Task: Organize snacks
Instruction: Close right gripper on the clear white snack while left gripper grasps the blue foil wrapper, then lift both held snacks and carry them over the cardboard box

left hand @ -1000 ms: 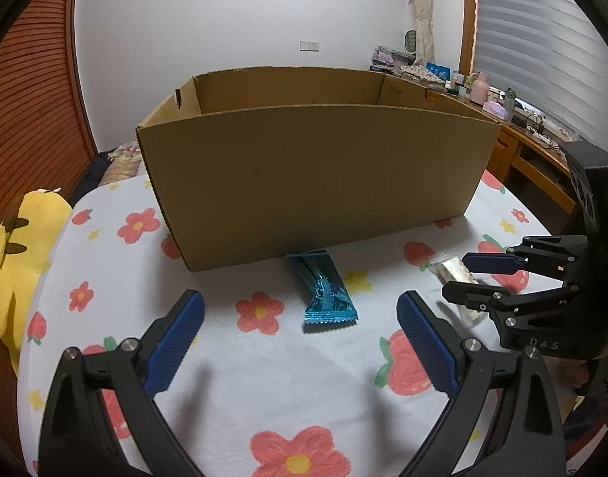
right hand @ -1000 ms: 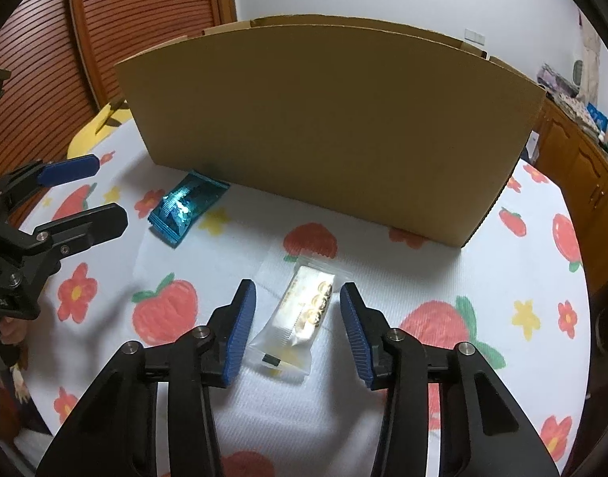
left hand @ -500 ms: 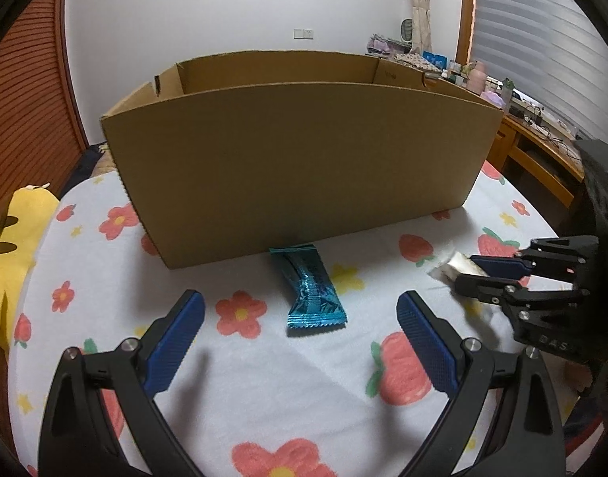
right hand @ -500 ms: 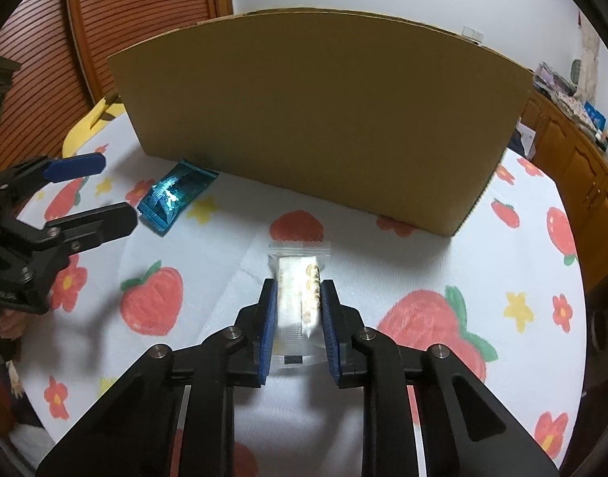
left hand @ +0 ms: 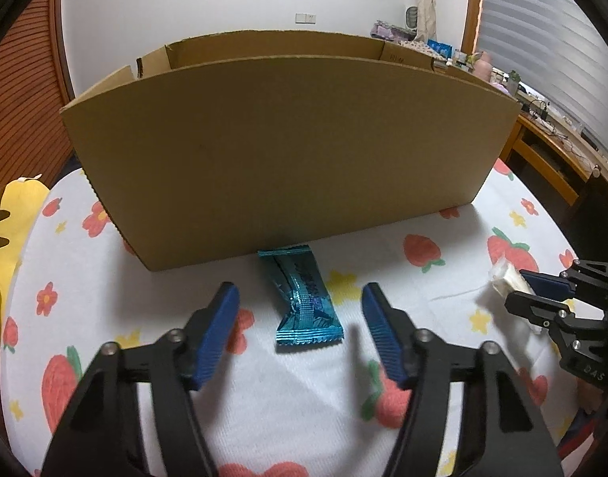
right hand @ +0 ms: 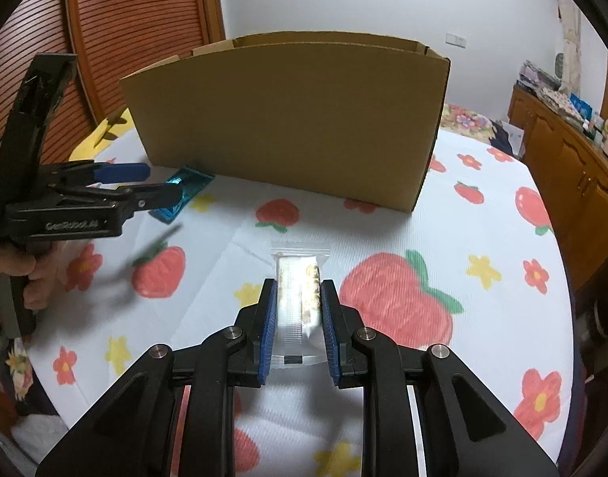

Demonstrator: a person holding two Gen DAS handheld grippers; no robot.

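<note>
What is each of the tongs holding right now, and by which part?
The right tongs grip the clear snack pack by its long sides, at the near half. The left tongs are closing around the blue wrapper, not yet touching.

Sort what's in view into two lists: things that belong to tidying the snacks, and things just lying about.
Part of the job:
- blue snack, between the closing left gripper fingers, not yet pinched
- clear snack packet, held by the right gripper
- cardboard box

Lying about:
- yellow cushion
- clutter on the sideboard
- flowered tablecloth
</note>
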